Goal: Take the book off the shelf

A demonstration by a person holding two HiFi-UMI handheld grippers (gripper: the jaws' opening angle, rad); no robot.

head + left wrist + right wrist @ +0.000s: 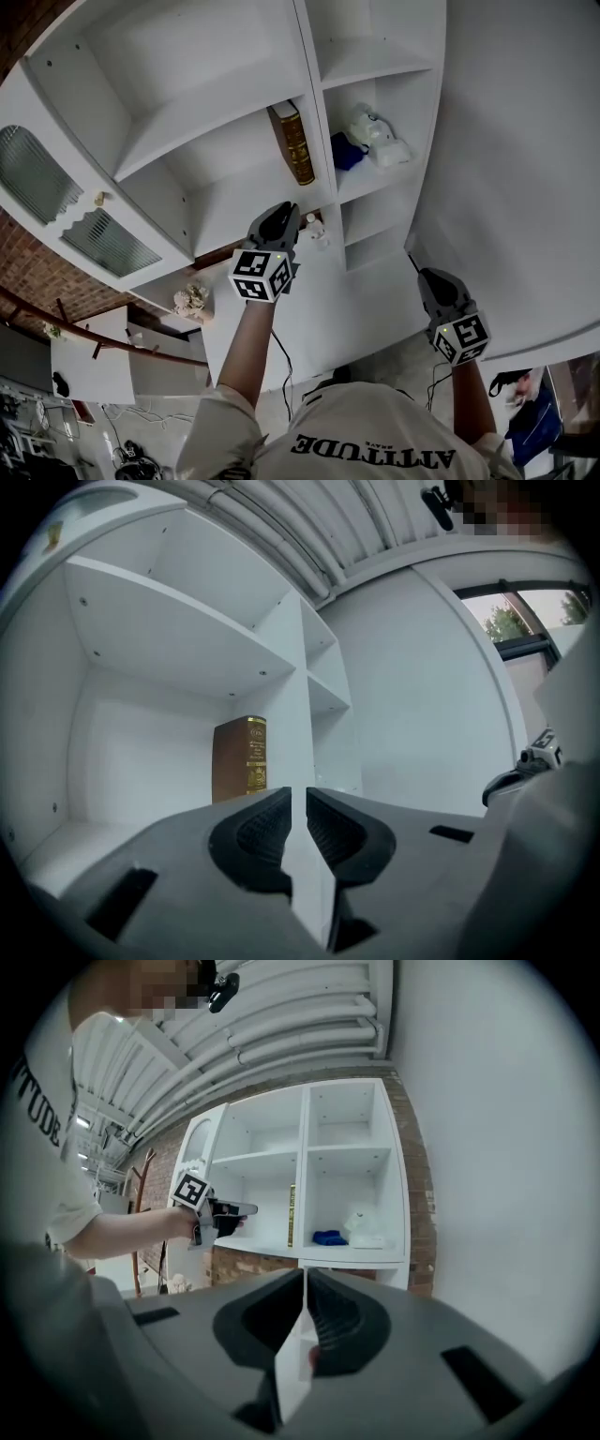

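Note:
A brown book with a gold-printed spine stands upright on a white shelf, against the divider on its right. My left gripper is raised just below and in front of that shelf, short of the book. In the left gripper view the book stands ahead and slightly left of the left gripper, whose jaws are shut with nothing between them. My right gripper hangs lower at the right, near a white wall, and is shut and empty. From there the book shows small.
The compartment right of the divider holds a blue item and a white item. A small white figure sits on the ledge below the book. A glass-panelled cabinet door stands at the left, and a large white wall at the right.

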